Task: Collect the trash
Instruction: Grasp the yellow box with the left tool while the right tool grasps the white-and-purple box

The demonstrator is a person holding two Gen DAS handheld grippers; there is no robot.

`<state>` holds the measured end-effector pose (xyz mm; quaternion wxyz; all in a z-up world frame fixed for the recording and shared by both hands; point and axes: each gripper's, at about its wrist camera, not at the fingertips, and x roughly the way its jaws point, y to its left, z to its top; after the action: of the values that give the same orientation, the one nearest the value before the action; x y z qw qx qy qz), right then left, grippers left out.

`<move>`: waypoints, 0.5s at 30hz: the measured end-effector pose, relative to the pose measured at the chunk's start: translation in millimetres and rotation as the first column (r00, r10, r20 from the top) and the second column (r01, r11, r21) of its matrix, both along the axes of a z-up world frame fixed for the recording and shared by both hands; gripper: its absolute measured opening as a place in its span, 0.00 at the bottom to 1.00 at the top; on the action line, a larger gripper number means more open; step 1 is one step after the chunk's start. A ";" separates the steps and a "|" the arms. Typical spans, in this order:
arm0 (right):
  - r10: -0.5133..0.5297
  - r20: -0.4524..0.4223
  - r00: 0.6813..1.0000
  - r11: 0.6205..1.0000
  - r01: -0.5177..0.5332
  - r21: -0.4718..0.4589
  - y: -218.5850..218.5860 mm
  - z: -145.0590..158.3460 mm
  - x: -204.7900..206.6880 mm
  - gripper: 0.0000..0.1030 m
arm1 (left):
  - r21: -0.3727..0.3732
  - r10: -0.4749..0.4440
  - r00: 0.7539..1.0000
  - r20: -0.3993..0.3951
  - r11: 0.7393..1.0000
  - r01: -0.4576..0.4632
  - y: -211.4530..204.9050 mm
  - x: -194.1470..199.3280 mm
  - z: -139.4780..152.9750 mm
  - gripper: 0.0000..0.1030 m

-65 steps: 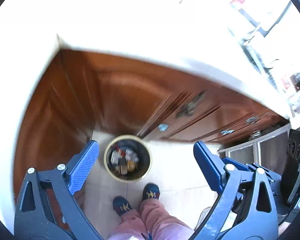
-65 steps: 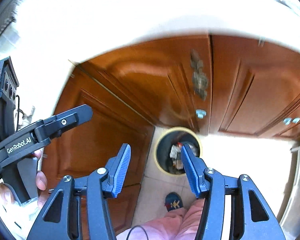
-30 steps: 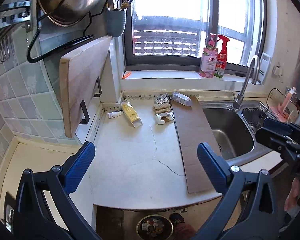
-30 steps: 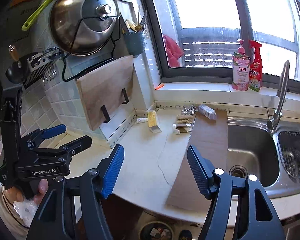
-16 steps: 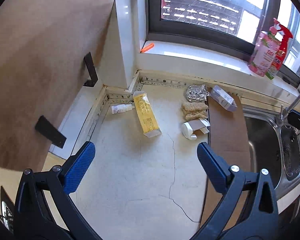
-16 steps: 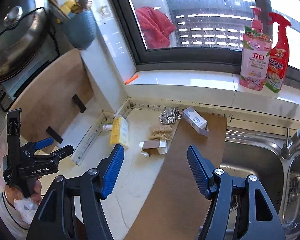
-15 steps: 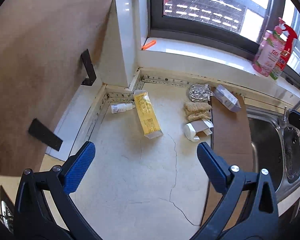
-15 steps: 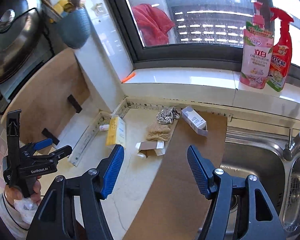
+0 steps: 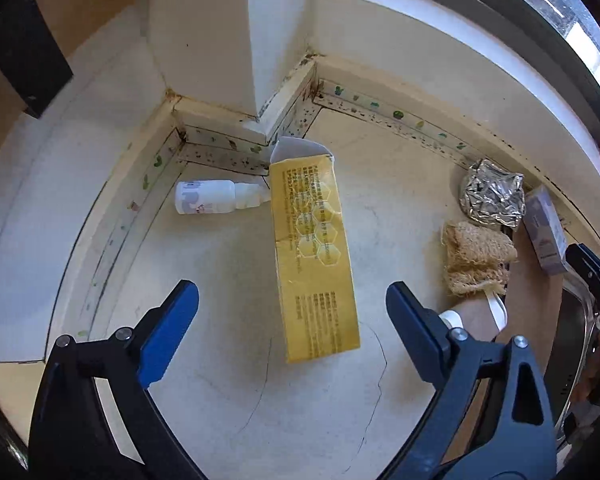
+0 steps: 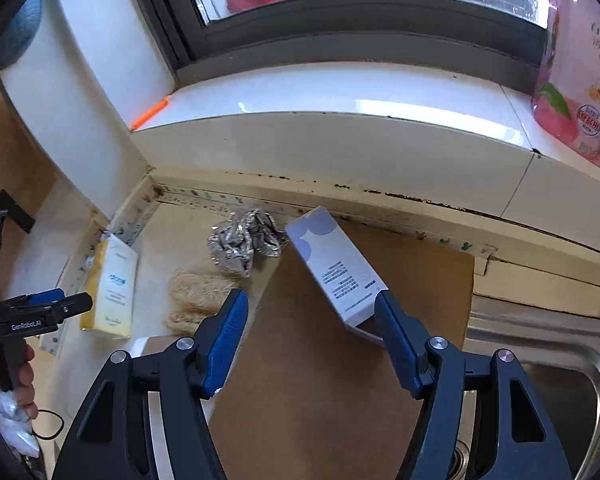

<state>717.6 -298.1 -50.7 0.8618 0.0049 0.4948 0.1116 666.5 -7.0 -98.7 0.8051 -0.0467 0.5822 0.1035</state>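
Two grippers: both point down at the countertop (image 9: 228,412), each over a different piece of trash.
Left gripper (image 9: 292,316): its jaws stand wide and are closing a little; the pads press on nothing.
Yellow carton (image 9: 312,256): it lies flat near the back left corner of the countertop, with its open flap toward the corner. Its near end is between the left jaws.
Long axis of carton: it runs away from the left gripper, almost along the line of the fingers, so the jaws span its short width. This is the relation that the grasp depends on, I judge.
Right gripper (image 10: 312,320): released, nothing held; the right finger (image 10: 396,336) is just beside or touching the near end of the white box, I cannot tell which.
White box (image 10: 336,268): it lies on the brown board (image 10: 340,380) near the back edge, its long axis diagonal, mostly outside the gap.
Other trash: small white bottle (image 9: 216,197) beside the carton's far end; foil ball (image 9: 494,192) and loofah (image 9: 476,256) at the board's left edge.
Nearer hand: left for the carton, right for the box.
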 end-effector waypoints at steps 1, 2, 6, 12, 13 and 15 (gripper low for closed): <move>-0.007 -0.006 1.000 1.000 0.007 0.000 -3.0 -9.4 7.2 0.65 | -0.009 0.009 1.000 -0.009 1.000 -0.009 3.0 3.1 -7.3 0.89; -0.014 -0.010 1.000 1.000 0.014 -0.004 -5.9 -17.4 12.2 0.65 | -0.011 0.015 1.000 -0.015 1.000 -0.015 4.4 6.0 -13.7 0.89; -0.013 -0.011 1.000 1.000 0.013 -0.012 -7.4 -38.2 28.6 0.65 | -0.022 0.027 0.999 -0.033 0.999 -0.028 6.5 12.7 -30.7 0.81; 0.024 0.014 1.000 0.999 -0.023 -0.041 6.6 -51.5 37.3 0.61 | -0.044 0.033 0.999 -0.035 0.998 -0.034 4.7 18.7 -45.1 0.65; 0.029 0.007 1.000 0.999 -0.029 -0.043 8.7 -52.1 37.7 0.58 | -0.047 0.034 0.999 -0.032 0.998 -0.035 4.5 19.0 -46.2 0.62; 0.042 -0.010 0.999 0.999 -0.042 -0.032 11.6 -54.0 41.4 0.53 | -0.056 0.035 0.999 -0.030 0.998 -0.037 3.3 19.9 -49.0 0.55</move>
<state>759.0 -286.5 -104.7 0.8569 -0.0188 0.5006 0.1218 686.3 -3.7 -147.7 0.7929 -0.0785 0.5956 0.1021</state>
